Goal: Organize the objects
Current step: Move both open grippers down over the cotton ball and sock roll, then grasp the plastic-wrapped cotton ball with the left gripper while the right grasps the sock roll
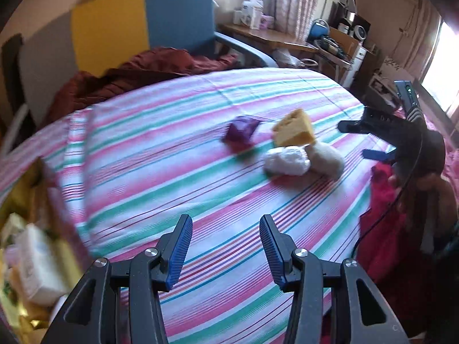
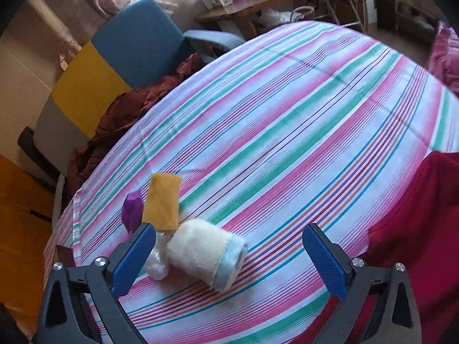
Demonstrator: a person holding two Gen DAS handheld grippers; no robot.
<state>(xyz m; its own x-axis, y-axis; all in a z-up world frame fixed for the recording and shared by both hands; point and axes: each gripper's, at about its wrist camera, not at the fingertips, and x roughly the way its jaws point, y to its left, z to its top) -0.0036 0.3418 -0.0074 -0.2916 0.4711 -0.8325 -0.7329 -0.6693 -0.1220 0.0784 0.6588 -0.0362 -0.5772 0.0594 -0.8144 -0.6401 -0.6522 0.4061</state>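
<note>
Broadly, the striped sheet (image 2: 287, 132), a woven cloth in pink, green and white bands, covers the whole work surface and lies mostly bare; wide open room runs across its far and right parts in the right wrist view. Its far edge meets a rumpled maroon blanket (image 1: 149, 66), with a blue and yellow chair (image 1: 143, 20) just behind. At the near right edge a red cloth (image 2: 416, 215) overlaps the sheet.

Four small items sit clustered together. The fluffy cream roll (image 2: 205, 253), cylindrical with a pale blue band at one end, lies on its side. Beside it, the yellow sponge (image 2: 162, 205) is a porous block, propped tilted. The white crumpled plastic (image 2: 156, 266) touches the roll and sits just under the sponge. The purple packet (image 2: 132, 210), glossy and faceted, stands a little apart on the left.

The right gripper (image 2: 231, 261) hangs over the cluster, jaws wide apart, the roll between them but untouched. The left gripper (image 1: 226, 249) hovers over bare sheet on the near side, jaws apart, holding nothing, the cluster well beyond it.
</note>
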